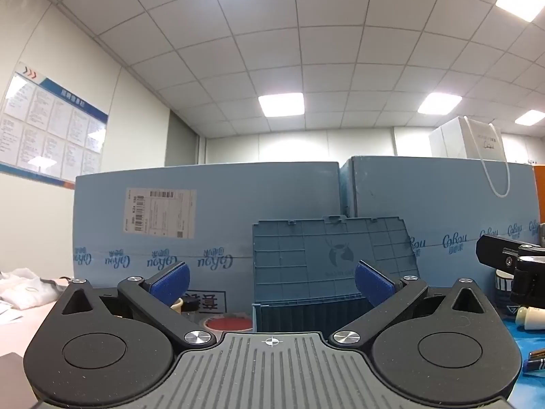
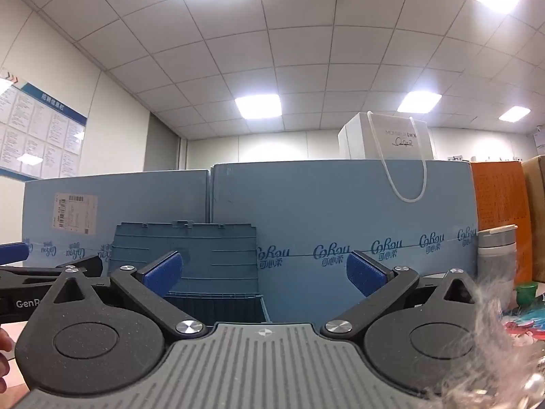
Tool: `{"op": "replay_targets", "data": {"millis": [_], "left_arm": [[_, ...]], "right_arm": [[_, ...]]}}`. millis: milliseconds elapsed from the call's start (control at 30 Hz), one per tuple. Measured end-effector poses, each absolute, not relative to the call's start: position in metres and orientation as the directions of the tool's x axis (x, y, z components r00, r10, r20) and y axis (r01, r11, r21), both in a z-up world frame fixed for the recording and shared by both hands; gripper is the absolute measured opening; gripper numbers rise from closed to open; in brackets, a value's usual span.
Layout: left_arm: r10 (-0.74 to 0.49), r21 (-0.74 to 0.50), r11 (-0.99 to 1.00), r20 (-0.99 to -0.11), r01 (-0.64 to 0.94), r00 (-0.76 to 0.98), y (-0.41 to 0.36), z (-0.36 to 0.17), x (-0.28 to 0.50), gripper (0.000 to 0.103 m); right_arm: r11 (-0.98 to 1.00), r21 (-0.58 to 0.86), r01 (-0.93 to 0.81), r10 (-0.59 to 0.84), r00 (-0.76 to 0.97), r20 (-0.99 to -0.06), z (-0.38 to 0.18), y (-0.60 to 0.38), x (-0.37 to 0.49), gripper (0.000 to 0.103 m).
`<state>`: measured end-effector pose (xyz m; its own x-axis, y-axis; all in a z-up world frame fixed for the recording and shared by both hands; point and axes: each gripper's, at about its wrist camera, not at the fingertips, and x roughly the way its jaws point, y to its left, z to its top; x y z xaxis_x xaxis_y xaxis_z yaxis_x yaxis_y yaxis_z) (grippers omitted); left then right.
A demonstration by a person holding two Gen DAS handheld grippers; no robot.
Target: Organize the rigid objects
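Observation:
A blue plastic storage box [image 1: 306, 313] stands ahead with its ribbed lid [image 1: 333, 259] raised upright; it also shows in the right wrist view [image 2: 211, 303]. My left gripper [image 1: 271, 281] is open and empty, level with the box front. My right gripper [image 2: 265, 272] is open and empty, with the box to its left. A red-topped round tin [image 1: 229, 324] and a small dark-capped jar [image 1: 185, 305] sit left of the box. A cream stopper [image 1: 529, 317] and batteries [image 1: 536, 361] lie at the right.
Tall blue cartons [image 1: 204, 218] wall off the back, with a white gift bag [image 2: 391, 139] on top. A grey lidded tumbler [image 2: 495, 259], a green cap [image 2: 526, 291] and orange boxes [image 2: 500, 211] stand at the right. White cloth [image 1: 24, 289] lies far left.

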<state>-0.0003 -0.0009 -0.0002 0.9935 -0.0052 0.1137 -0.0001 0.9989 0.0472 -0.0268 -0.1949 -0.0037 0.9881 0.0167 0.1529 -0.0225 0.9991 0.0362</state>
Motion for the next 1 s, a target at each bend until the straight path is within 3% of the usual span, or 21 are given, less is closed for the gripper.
{"op": "replay_targets", "data": {"millis": [1000], "left_arm": [[-0.021,0.043,0.999,0.110,0.016,0.994,-0.001,-0.001,0.005,0.103]], "right_arm": [[0.999,0.041,-0.018,0.013,0.991,0.135,-0.003,-0.195,-0.020,0.103]]}}
